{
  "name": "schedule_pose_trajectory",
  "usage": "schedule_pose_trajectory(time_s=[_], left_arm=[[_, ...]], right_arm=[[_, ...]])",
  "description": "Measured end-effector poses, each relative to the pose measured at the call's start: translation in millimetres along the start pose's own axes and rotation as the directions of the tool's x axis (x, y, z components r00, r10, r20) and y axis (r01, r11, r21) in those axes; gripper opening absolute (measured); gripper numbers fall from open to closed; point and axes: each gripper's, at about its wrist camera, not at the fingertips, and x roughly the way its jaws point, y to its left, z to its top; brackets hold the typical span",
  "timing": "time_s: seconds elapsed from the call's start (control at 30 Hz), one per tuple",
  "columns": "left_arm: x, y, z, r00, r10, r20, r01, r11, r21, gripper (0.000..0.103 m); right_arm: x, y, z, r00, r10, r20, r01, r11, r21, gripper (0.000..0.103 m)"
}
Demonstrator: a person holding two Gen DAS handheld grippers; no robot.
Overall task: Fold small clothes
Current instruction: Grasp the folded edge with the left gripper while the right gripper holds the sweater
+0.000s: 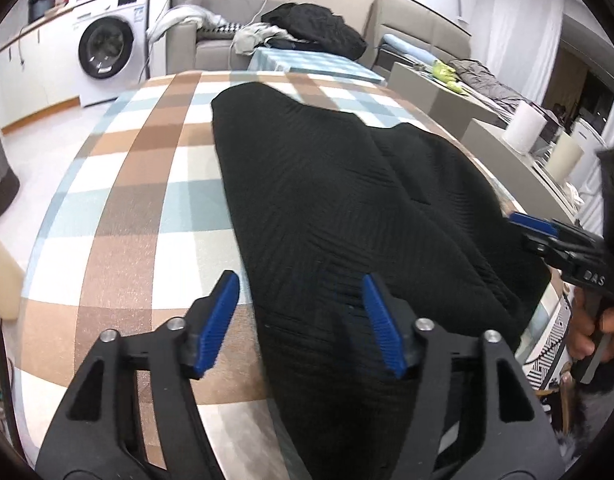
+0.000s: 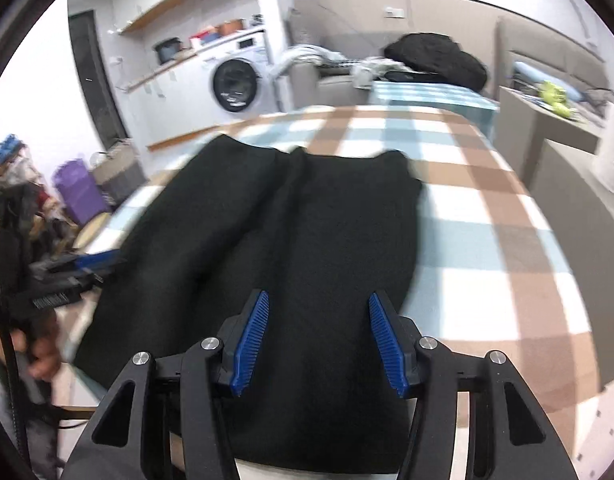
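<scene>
A black ribbed garment lies spread flat on a table with a brown, blue and white checked cloth. My left gripper hangs open above the garment's near left edge. One blue pad is over the cloth and the other over the fabric, and nothing is pinched. In the right wrist view my right gripper stands open above the near part of the garment, with nothing gripped. Each gripper shows at the edge of the other's view: the right gripper and the left gripper, each held by a hand.
Beyond the table stand a washing machine and a grey sofa with a pile of dark clothes. A white paper roll sits on a side counter at the right. A purple bin and a clothes heap stand to the left.
</scene>
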Motion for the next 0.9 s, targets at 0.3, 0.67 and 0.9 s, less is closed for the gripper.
schedule_pose_trajectory(time_s=[0.3, 0.67, 0.9], left_arm=[[-4.9, -1.5, -5.9, 1.000, 0.006, -0.002, -0.006, 1.000, -0.005, 0.064], [-0.3, -4.2, -5.5, 1.000, -0.009, -0.013, 0.009, 1.000, -0.002, 0.064], [4.1, -5.7, -7.6, 0.999, -0.014, -0.035, 0.015, 1.000, 0.014, 0.065]], right_arm=[[22.1, 42.8, 13.8, 1.000, 0.005, -0.016, -0.006, 0.998, -0.059, 0.054], [70.2, 57.5, 7.8, 0.962, 0.224, -0.154, -0.223, 0.975, 0.025, 0.013], [32.4, 51.2, 9.9, 0.984, 0.175, -0.044, -0.175, 0.985, -0.002, 0.005]])
